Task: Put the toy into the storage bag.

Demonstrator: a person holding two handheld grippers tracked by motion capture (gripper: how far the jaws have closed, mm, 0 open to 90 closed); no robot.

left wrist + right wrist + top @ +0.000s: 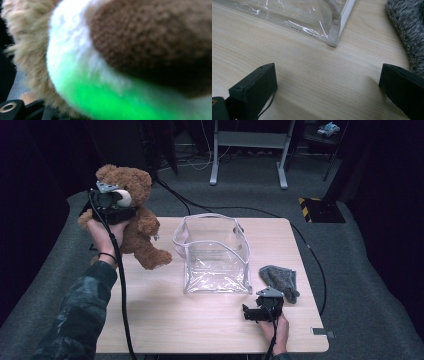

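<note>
Left claw (pixel 114 200) clamped on teddy bear (pixel 136 222), held above tabletop (pixel 165 320) left edge. I carry it over clear pouch (pixel 216 254), lower legs first, avoid snagging rim. Right claw (pixel 252 312) open, empty, near grey cloth (pixel 281 281).

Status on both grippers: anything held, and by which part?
The left gripper holds the teddy bear by its head, at the muzzle, lifted off the table. The right gripper is open near the clear bag, holding nothing.

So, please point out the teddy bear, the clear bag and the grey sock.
teddy bear (pixel 142 227), high view, on its belly
clear bag (pixel 216 286), high view, near wall
grey sock (pixel 280 279), high view, its middle
</note>
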